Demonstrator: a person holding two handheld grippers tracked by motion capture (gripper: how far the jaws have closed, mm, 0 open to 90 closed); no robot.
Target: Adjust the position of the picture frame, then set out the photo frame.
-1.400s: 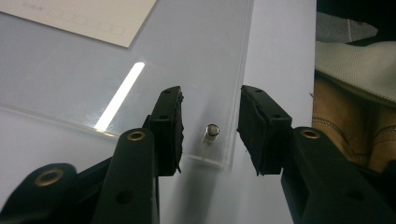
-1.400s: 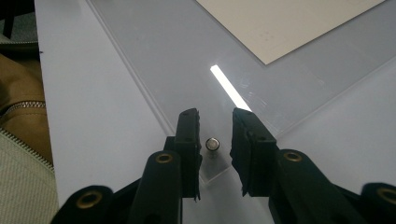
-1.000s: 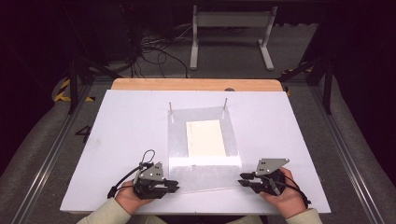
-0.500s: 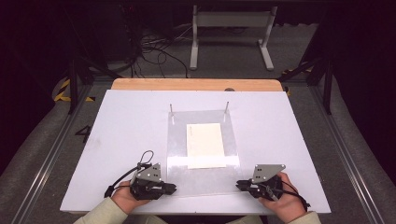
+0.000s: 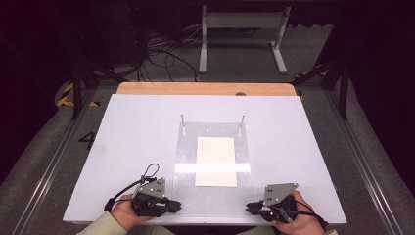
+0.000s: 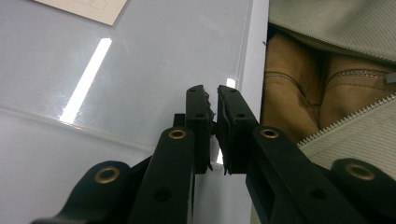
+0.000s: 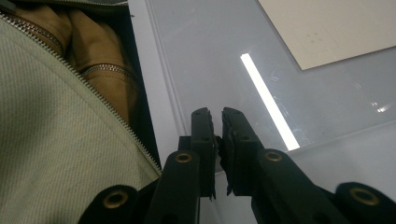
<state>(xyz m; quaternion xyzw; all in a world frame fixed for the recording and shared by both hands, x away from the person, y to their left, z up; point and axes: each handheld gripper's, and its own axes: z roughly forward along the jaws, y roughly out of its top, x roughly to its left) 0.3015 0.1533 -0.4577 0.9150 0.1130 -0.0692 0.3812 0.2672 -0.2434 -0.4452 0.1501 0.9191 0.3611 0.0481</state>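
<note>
I have pulled both hands back toward me, to the near edge of the white bench (image 5: 137,132). A moment ago they sat a bit farther in, by the clear plastic sheet (image 5: 188,161). The cream paper (image 5: 216,161) lies flat on that sheet in the middle, and it looks straighter now. My left gripper (image 5: 172,205) and right gripper (image 5: 250,207) both have their fingers almost shut, holding nothing. I think I'm done, or resting. I cannot read any words; the paper's small marks are too tiny.
</note>
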